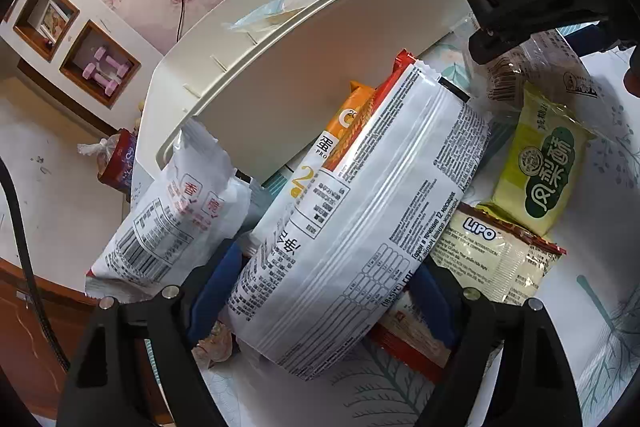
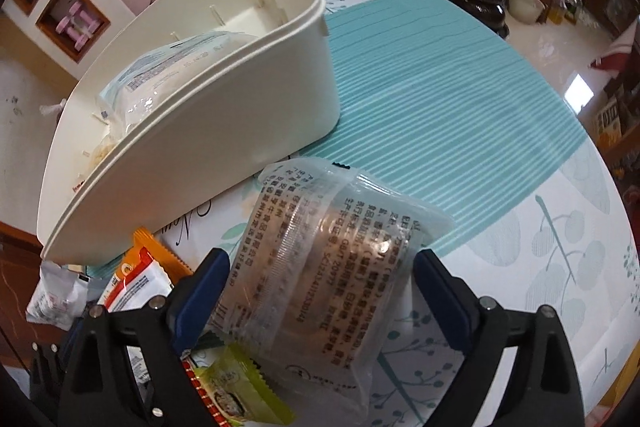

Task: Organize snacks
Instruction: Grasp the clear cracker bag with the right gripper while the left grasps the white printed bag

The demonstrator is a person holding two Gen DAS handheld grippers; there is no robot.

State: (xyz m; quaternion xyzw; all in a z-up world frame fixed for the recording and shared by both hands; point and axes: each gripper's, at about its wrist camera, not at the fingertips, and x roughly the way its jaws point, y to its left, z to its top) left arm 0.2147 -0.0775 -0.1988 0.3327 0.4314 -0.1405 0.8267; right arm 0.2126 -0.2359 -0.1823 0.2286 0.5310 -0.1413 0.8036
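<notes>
Where the patterned tablecloth meets the wall side of the table stands one cream storage bin, holding a pale clear-wrapped packet in its near end.

Left gripper: jaws apart, blue pads either side of a large white printed snack bag; whether the pads press on it cannot be told. The bag lies on top of the pile, its far end towards the bin wall.

Under and beside that bag:
- white protein bar with orange end, tucked against the bin;
- white pouch with red characters, at the left, leaning on the bin's corner;
- green pineapple cake packet, at the right;
- Lipo biscuit pack, just below the green one;
- red-edged wrapper, partly hidden beneath the big bag.

Right gripper: jaws wide apart around a clear packet of brown biscuits, which lies on the cloth just in front of the bin; the right pad stands clear of it, the left pad is at its edge.
</notes>
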